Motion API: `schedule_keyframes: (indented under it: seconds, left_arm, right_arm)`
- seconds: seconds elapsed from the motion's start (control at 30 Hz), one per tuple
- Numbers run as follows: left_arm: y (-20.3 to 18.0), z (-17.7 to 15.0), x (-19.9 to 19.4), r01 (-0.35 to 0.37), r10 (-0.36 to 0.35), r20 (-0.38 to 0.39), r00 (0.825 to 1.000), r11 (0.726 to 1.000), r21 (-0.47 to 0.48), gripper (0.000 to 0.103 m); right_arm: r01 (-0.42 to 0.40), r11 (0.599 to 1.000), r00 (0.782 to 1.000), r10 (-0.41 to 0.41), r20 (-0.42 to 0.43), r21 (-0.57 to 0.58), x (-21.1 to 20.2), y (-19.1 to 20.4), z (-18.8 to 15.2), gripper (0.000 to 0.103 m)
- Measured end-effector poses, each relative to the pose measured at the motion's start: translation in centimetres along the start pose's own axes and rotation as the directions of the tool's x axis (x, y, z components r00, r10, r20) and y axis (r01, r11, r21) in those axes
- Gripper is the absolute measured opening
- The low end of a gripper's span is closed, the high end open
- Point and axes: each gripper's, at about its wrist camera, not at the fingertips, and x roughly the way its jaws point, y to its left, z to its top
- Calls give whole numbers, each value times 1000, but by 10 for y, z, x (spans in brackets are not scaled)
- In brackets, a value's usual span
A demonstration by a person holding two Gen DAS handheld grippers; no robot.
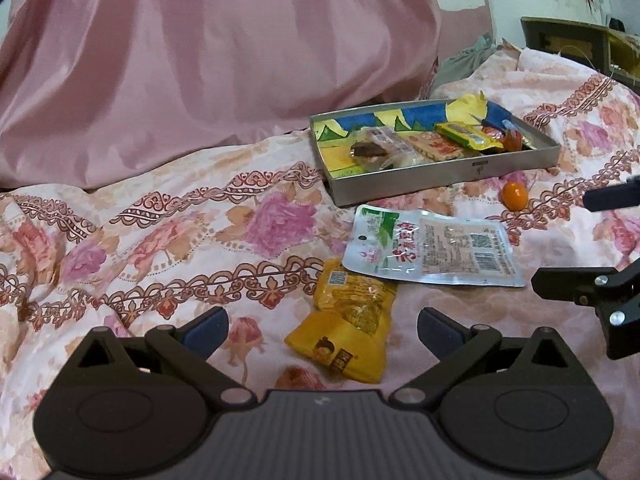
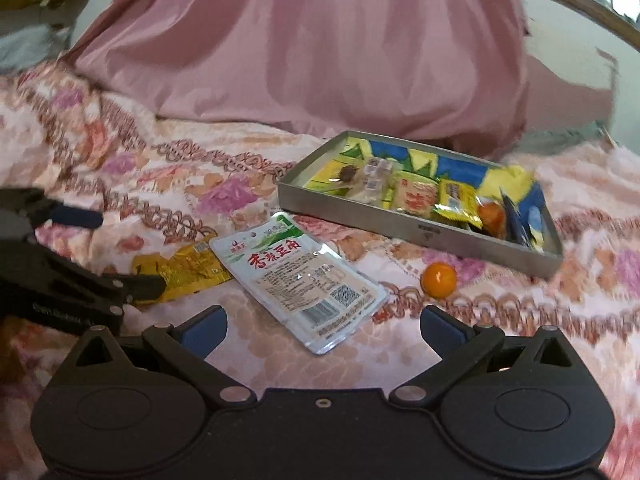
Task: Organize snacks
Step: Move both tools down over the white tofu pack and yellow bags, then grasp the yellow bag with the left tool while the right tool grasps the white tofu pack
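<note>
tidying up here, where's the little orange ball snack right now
The orange ball snack lies loose on the floral bedspread, just outside the metal tray's front wall and right of the white-green packet.

Left gripper (image 1: 322, 330): black plastic body, ribbed grey centre plate, round side discs, silver pivot screws, blue finger pads (image 1: 206, 326). Right gripper (image 2: 323, 328) same, smooth black centre.

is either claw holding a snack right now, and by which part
Nothing is held. The left claw is open above the yellow packet, not gripping it. The right claw is open over the white packet, also not gripping.
</note>
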Motion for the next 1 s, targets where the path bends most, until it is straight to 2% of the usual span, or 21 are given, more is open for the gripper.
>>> schedule_keyframes:
  seconds: [0.23, 0.37, 0.53, 0.7, 0.9, 1.0]
  left_arm:
    - [7, 4, 22, 10, -10, -31, 999, 1000, 2, 103]
    - [9, 7, 35, 33, -32, -53, 998, 999, 22, 103]
    - [10, 11, 50, 95, -89, -95, 991, 994, 54, 103]
    - [7, 13, 58, 168, -153, -128, 980, 978, 121, 103]
    - [9, 16, 66, 229, -206, -167, 964, 964, 134, 102]
    - [11, 18, 70, 263, -236, -194, 952, 956, 130, 99]
  right_arm:
    - [-88, 996, 996, 87, -37, -28, 29, -11, 4, 102]
    - [-145, 984, 989, 140, -56, -99, 47, -13, 6, 102]
    - [-248, 954, 967, 233, -102, -168, 71, -18, 12, 102]
    - [-322, 919, 943, 291, -160, -226, 94, -20, 22, 102]
    - [-376, 862, 921, 307, -238, -341, 115, -10, 30, 102]
    - [-399, 847, 911, 321, -259, -353, 123, -9, 35, 102]
